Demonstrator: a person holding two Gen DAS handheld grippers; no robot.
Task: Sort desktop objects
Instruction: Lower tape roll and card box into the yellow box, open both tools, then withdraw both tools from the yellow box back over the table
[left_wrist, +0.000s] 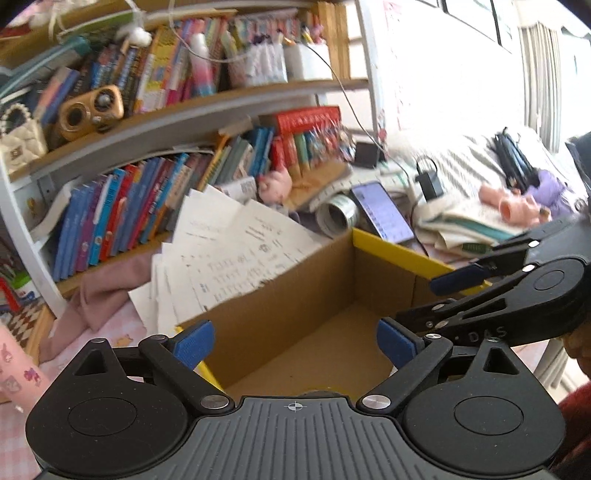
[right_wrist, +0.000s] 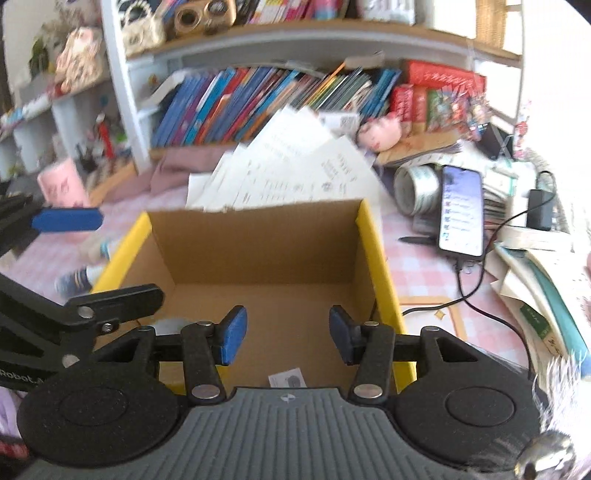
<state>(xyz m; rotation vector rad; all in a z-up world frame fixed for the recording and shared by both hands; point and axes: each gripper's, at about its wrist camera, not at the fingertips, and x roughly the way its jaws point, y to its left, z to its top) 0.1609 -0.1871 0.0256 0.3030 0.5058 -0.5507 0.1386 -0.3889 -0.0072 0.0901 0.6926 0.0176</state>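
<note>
both grippers over cardboard box (right_wrist: 266, 258), fingers spread, nothing held. left gripper (left_wrist: 295, 343), right gripper (right_wrist: 288, 332). next pick likely tape roll (right_wrist: 417, 188): approach clear of phone (right_wrist: 461, 210) cable.

Matt brown cardboard box (right_wrist: 258, 251) ahead of right gripper (right_wrist: 288, 334), glossy yellow rim; ribbed blue rubber pads (right_wrist: 232, 334); glossy phone (right_wrist: 461, 210) far right.

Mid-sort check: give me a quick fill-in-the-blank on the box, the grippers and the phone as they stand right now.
1. The cardboard box has ____ rims.
2. Both the left gripper and the right gripper are ____ and hold nothing.
3. The phone has its screen ____.

Missing words: yellow; open; lit
</note>
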